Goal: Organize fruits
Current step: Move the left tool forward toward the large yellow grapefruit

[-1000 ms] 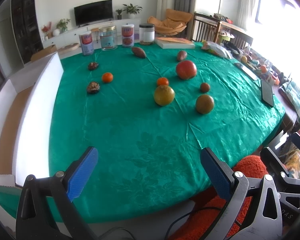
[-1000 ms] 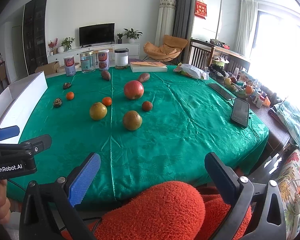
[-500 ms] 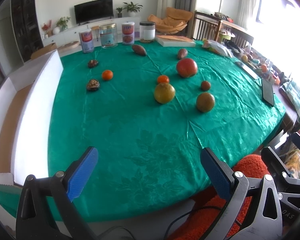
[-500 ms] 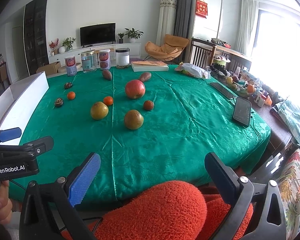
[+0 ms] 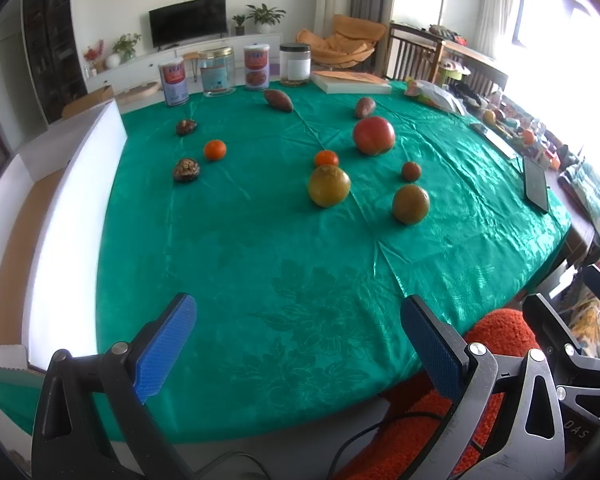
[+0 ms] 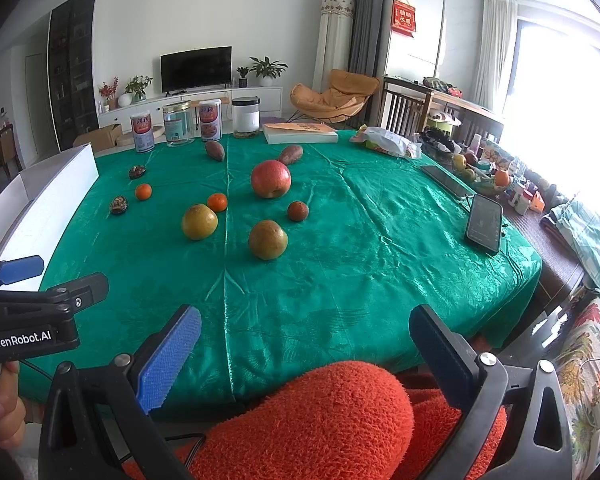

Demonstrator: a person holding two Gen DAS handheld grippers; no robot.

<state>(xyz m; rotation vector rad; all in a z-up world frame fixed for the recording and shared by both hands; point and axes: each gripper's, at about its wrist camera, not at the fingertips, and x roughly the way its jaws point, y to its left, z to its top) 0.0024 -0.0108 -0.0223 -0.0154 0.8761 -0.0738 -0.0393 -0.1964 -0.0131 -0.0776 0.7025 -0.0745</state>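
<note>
Several fruits lie spread on the green tablecloth (image 5: 260, 264): a big red apple (image 5: 373, 135) (image 6: 271, 179), two yellow-green round fruits (image 5: 329, 186) (image 5: 411, 204), two small oranges (image 5: 215, 149) (image 5: 326, 158), a small reddish fruit (image 5: 411, 171), two brown oblong ones (image 5: 278, 100) (image 5: 365, 107) and two dark wrinkled ones (image 5: 186, 169) (image 5: 187, 126). My left gripper (image 5: 298, 344) is open and empty over the table's near edge. My right gripper (image 6: 304, 350) is open and empty, held lower and nearer, above an orange fuzzy cushion (image 6: 320, 420).
A white foam box (image 5: 60, 216) with a brown floor stands along the table's left edge. Several jars and tins (image 5: 256, 67) and a flat book (image 5: 350, 82) stand at the far edge. A phone (image 6: 484, 227) and clutter lie at the right.
Both grippers have drifted slightly forward and up, so the fruits sit a little lower in the views. Both stay open and empty. Nothing on the table has moved.
</note>
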